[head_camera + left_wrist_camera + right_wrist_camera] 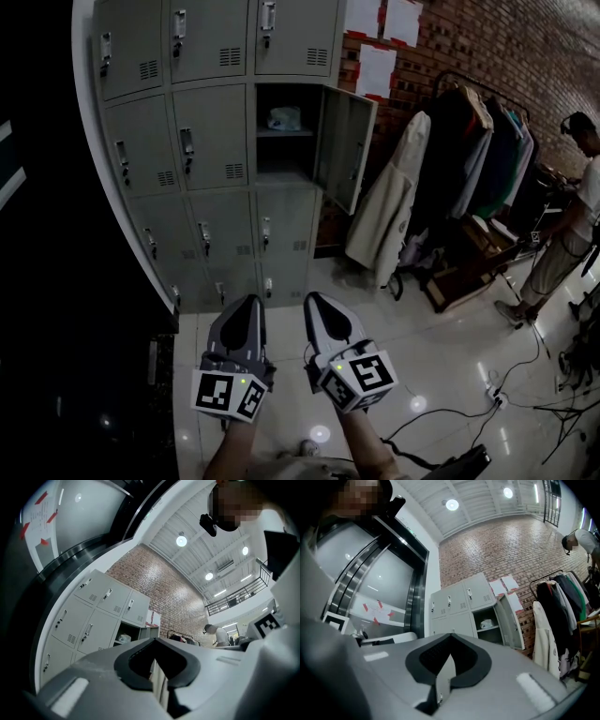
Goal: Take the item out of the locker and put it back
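A bank of grey lockers (187, 141) stands ahead, one compartment (284, 150) with its door (347, 145) swung open to the right. A pale, crumpled item (284, 118) lies on that compartment's upper shelf; it also shows as the small pale item (124, 638) in the left gripper view and the item (487, 623) in the right gripper view. My left gripper (248, 302) and right gripper (315, 298) hang side by side low in the head view, well short of the lockers. Both are shut, tips meeting, with nothing in them.
A clothes rack (469, 150) with hanging coats stands right of the open door, with a wooden crate (464, 267) below it. A person (572, 216) stands at the far right. Cables (487, 398) lie on the glossy floor. A dark wall (56, 281) lies to the left.
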A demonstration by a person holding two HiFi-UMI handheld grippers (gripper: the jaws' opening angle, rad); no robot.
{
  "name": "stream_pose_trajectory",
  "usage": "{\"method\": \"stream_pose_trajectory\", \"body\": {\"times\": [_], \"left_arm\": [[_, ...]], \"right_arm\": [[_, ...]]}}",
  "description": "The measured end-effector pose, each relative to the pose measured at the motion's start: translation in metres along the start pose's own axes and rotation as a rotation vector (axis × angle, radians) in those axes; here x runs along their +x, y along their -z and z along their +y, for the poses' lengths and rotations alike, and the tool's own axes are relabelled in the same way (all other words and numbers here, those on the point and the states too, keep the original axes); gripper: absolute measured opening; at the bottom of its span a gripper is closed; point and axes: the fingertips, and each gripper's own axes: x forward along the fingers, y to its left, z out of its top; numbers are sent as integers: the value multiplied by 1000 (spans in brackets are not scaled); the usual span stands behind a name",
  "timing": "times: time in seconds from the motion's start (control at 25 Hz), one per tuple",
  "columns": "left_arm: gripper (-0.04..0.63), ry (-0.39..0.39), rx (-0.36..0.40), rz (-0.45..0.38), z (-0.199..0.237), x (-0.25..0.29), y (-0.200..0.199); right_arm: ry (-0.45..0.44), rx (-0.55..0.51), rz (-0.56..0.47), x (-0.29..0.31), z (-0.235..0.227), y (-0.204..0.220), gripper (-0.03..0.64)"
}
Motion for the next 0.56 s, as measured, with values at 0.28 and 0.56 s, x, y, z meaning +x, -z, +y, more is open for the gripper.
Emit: {"method": "stream_pose_trajectory", "body": {"times": [0.28,0.56], "left_arm": [[6,-26,0,-14,-4,-13,-6],[6,-44,19,-13,-2,-19,-9]], "right_arm": [[14,-53,14,-16,-2,-3,2],[21,-46,-3,-19,-6,-8,2]]}}
